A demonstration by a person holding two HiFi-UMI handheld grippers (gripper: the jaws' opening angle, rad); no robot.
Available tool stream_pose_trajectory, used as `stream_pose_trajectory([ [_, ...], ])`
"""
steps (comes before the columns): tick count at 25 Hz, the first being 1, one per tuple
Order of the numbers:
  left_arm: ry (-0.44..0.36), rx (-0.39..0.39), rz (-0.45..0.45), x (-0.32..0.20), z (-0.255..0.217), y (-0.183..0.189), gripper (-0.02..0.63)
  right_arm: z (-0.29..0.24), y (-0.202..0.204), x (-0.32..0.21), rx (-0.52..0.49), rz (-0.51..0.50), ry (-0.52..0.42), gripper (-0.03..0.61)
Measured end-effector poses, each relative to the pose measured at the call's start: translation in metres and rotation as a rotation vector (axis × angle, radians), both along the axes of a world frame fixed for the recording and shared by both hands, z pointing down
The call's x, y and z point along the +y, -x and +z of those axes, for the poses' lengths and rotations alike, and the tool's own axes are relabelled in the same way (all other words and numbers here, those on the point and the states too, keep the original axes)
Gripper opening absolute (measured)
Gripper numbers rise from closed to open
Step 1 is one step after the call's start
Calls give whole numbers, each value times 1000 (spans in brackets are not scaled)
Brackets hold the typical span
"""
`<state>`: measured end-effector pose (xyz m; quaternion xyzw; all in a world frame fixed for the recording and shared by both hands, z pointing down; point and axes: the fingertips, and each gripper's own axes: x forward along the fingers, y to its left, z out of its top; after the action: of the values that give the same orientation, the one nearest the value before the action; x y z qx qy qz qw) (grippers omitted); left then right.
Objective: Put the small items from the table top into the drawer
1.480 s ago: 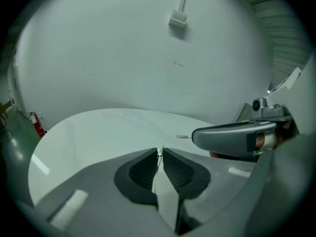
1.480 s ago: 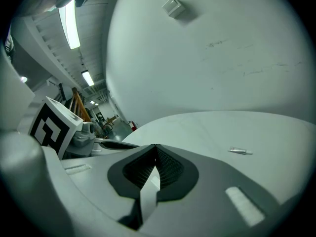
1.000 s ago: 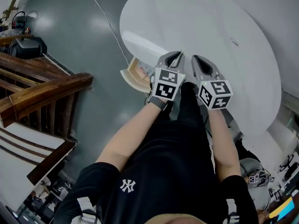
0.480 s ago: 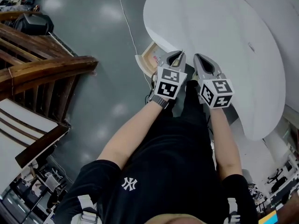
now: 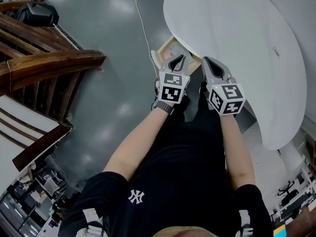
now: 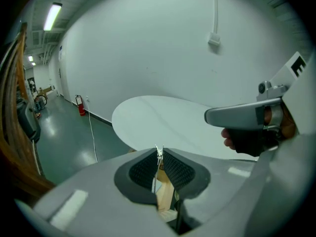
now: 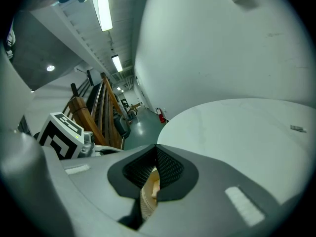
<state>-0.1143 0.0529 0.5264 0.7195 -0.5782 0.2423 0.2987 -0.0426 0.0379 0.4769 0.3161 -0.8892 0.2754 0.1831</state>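
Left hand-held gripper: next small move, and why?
Probably open the left hand-held gripper. Its jaws pinch a small silvery item, and the open drawer shows directly below them. The right hand-held gripper is shut and looks empty.

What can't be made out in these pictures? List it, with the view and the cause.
1. drawer inside: head view, largely covered by the left gripper, right gripper and table edge.
2. silvery piece in the left gripper's shut tips: left gripper view, too small to name.
3. small item on the table: head view, too tiny to identify.
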Motion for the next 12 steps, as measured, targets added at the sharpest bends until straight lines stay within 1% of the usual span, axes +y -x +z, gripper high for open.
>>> stream_pose_trajectory([
  [4, 27, 5, -25, 8, 21, 16, 37, 7, 13, 6, 12, -12, 4, 25],
  [12, 63, 22, -53, 1, 66, 19, 37, 31, 14, -2, 32, -13, 11, 25],
])
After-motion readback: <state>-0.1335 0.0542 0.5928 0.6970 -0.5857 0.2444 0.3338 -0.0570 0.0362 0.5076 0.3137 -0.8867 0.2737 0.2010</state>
